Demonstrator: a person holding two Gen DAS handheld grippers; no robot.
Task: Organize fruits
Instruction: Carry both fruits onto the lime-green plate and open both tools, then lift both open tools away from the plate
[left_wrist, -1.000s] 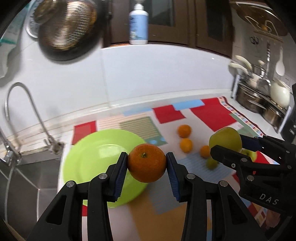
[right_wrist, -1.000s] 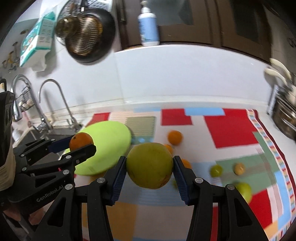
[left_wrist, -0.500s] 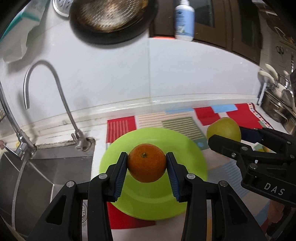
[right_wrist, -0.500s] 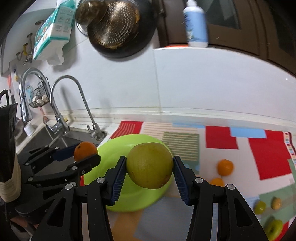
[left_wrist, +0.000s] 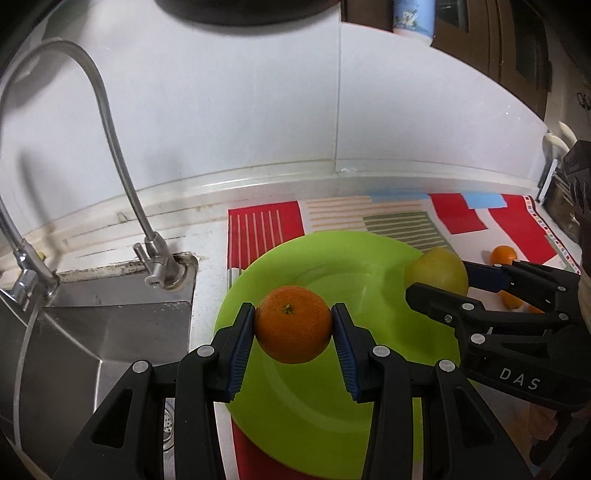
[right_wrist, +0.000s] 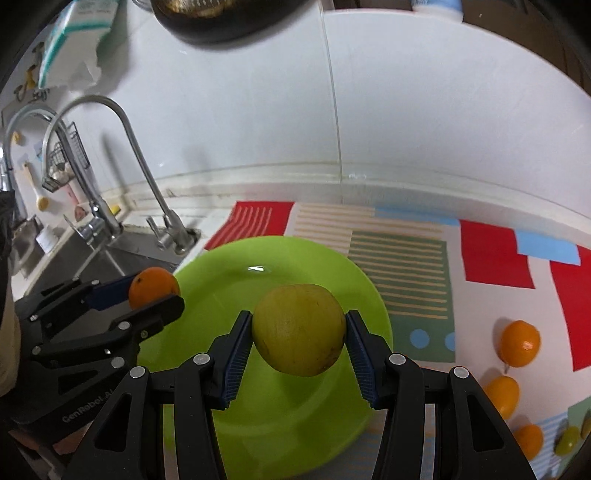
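Left gripper (left_wrist: 293, 328) clamped on orange (left_wrist: 293, 324), right gripper (right_wrist: 298, 341) on yellow-green fruit (right_wrist: 298, 328); both over green plate (right_wrist: 229, 269). Round, firm, likely rolls; pinched at widest girth.

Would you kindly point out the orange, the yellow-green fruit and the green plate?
orange (left_wrist: 293, 325): left wrist view, middle of its peel.
yellow-green fruit (right_wrist: 298, 329): right wrist view, centre of its skin.
green plate (right_wrist: 236, 266): right wrist view, bare far surface.
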